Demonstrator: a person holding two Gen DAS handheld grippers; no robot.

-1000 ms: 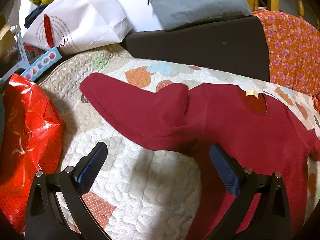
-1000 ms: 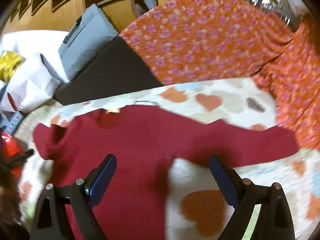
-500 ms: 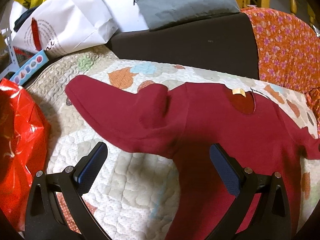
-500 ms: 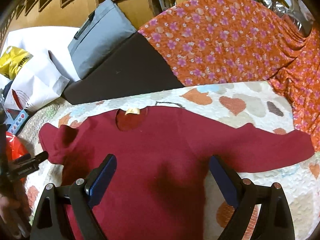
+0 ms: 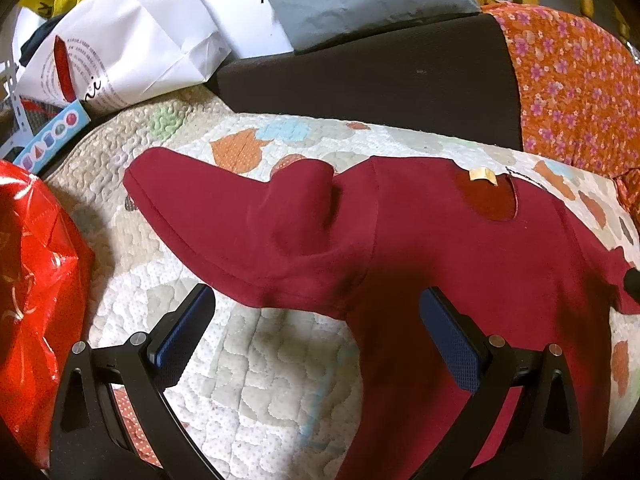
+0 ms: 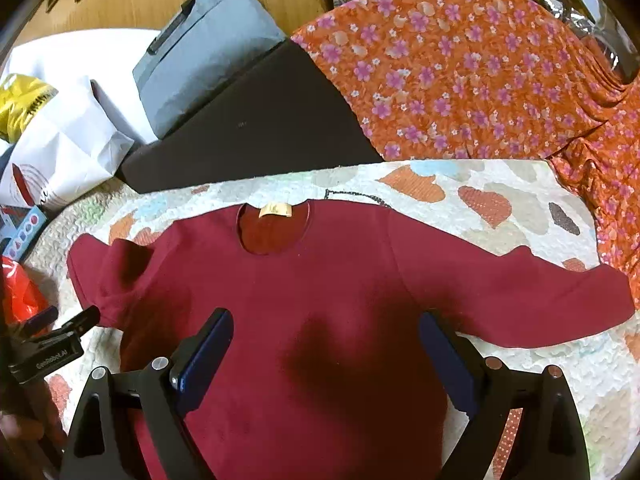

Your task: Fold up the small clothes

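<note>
Standing wide apart, the jaws of the left gripper (image 5: 316, 336) are seen with nothing held between them; its blue-padded fingers (image 5: 450, 346) are poised over the quilt, the right one above the side of the garment. The jaws of the right gripper (image 6: 326, 354) are likewise spread wide and empty, poised over the chest of the dark red long-sleeved knit sweater (image 6: 320, 300).

The sweater is laid flat, front up, on a cream quilted bedspread with orange and blue patches (image 6: 500, 200), its round neckline with a tan label (image 6: 275, 211) pointing to twelve o'clock in the right wrist view. One sleeve (image 6: 520, 296) is stretched out toward three o'clock; the other sleeve (image 5: 224, 216) is extended toward nine o'clock, with a raised wrinkle near the shoulder.

At twelve o'clock beyond the quilt a black cushion (image 6: 256, 128) is seen, with a grey pouch (image 6: 204, 52) resting on it. An orange floral cloth (image 6: 460, 80) is draped at two o'clock. A white paper bag (image 5: 128, 40) lies at ten o'clock in the left wrist view, and a shiny red plastic bag (image 5: 36, 280) at nine o'clock.
</note>
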